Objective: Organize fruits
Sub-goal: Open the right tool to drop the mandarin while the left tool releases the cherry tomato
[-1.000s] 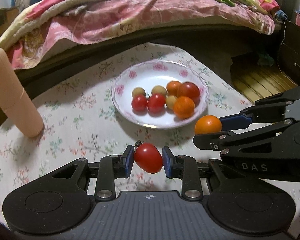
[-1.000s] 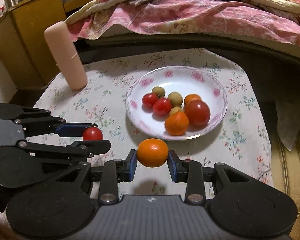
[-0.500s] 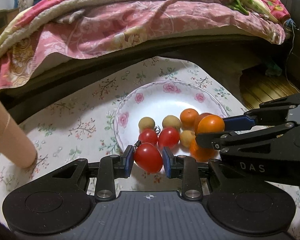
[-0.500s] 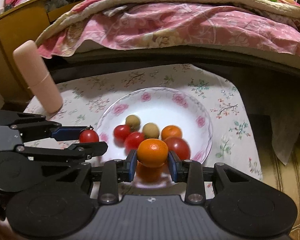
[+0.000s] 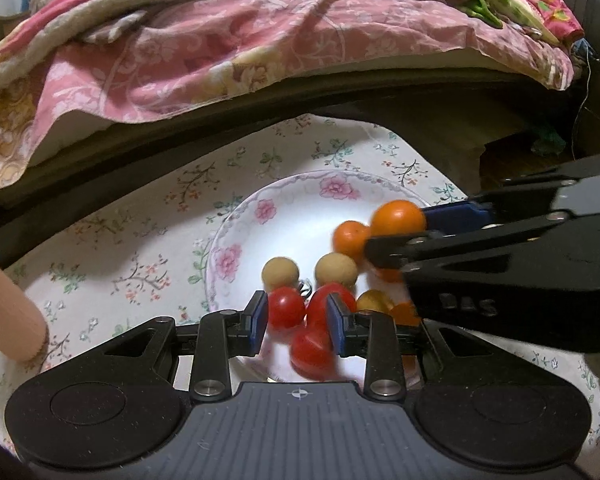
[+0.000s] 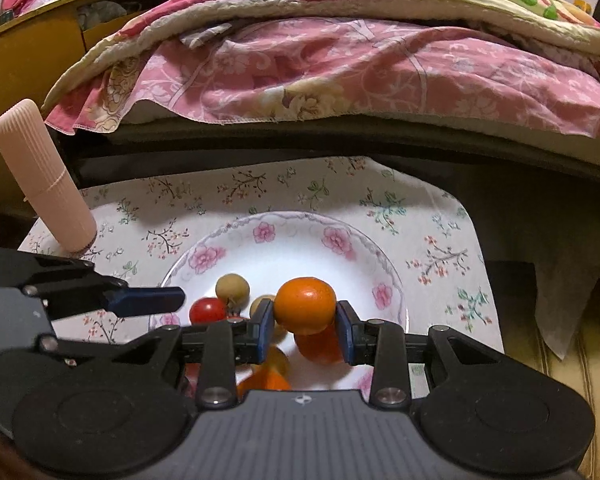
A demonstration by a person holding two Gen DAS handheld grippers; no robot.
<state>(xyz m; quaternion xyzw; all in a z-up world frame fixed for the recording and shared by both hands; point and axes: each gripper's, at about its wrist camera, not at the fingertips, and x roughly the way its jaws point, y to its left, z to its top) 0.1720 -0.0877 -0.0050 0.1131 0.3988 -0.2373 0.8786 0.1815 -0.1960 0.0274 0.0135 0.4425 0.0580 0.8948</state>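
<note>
A white floral plate (image 5: 236, 240) (image 6: 384, 268) holds red tomatoes (image 5: 286, 306), brown round fruits (image 5: 280, 274) and an orange fruit (image 5: 350, 238). My left gripper (image 5: 296, 320) hangs open over the plate's near side. A blurred red tomato (image 5: 312, 354) sits just below its blue pads, free of them. My right gripper (image 6: 305, 332) (image 5: 396, 232) is shut on an orange (image 6: 305, 304) (image 5: 398, 222), held above the fruits in the plate. In the right wrist view the left gripper's blue finger (image 6: 148, 302) shows nothing beside it.
A pink ribbed cylinder (image 6: 44, 184) (image 5: 8, 320) stands on the floral tablecloth (image 6: 260, 184) left of the plate. A bed with a pink quilt (image 5: 260, 60) runs behind the table. A wooden cabinet (image 6: 28, 52) is at far left. The table ends at the right.
Both grippers moved forward over the plate. The left gripper let go of the red tomato, which drops toward the plate. The right gripper still carries the orange.
</note>
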